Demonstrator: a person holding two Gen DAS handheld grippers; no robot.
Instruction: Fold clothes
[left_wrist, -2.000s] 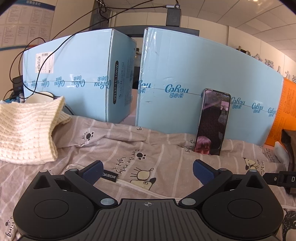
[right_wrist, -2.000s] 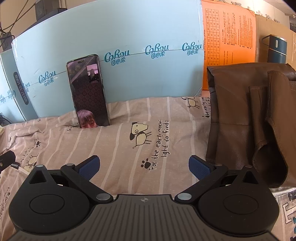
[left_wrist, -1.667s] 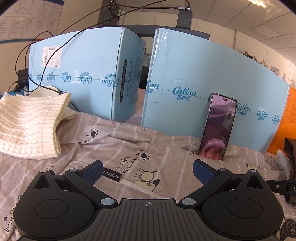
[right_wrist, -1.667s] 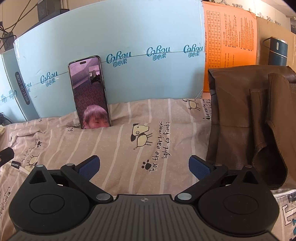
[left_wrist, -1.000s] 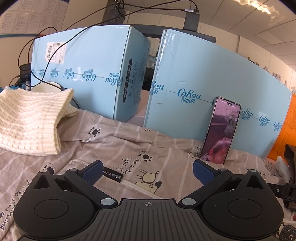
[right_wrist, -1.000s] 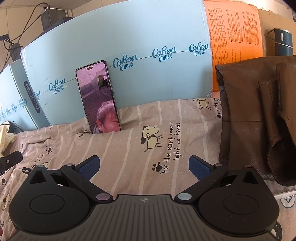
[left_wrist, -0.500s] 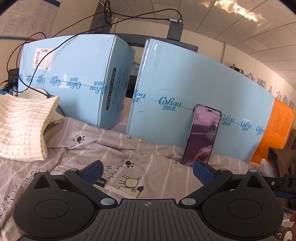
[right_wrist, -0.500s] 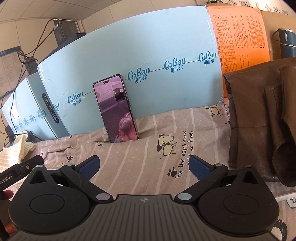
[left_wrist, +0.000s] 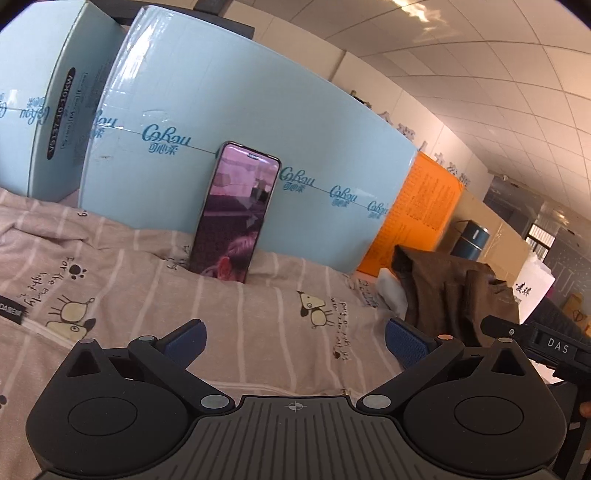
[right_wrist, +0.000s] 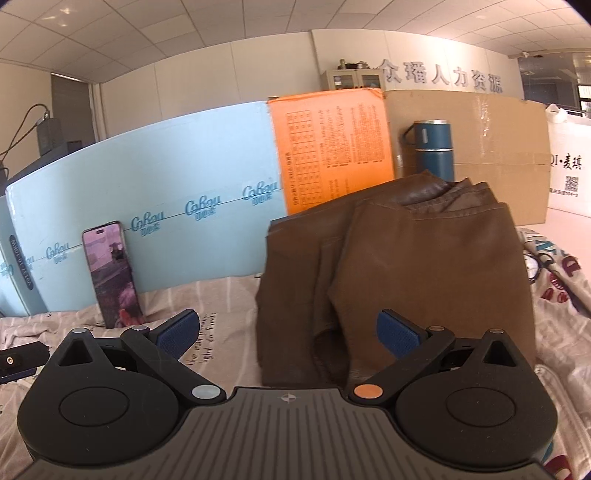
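A beige striped garment with dog prints (left_wrist: 258, 325) lies spread under both grippers. My left gripper (left_wrist: 295, 338) hovers open above it, nothing between its blue pads. A folded brown jacket (right_wrist: 413, 273) rests on the right side, directly ahead of my right gripper (right_wrist: 288, 330), which is open and holds nothing. The jacket (left_wrist: 454, 291) also shows at the right of the left wrist view, with part of the right gripper's body (left_wrist: 546, 345) in front of it.
A phone (left_wrist: 236, 214) leans upright on the light-blue boxes (left_wrist: 258, 122) at the back. An orange box (right_wrist: 332, 147), a cardboard box (right_wrist: 491, 147) and a blue flask (right_wrist: 432, 151) stand behind the jacket. A white printed cloth (right_wrist: 554, 280) lies at the right.
Both views have swung right and tilted up. The cream knit on the left has left the left wrist view. The brown jacket now fills the centre of the right wrist view. Both grippers stay open.
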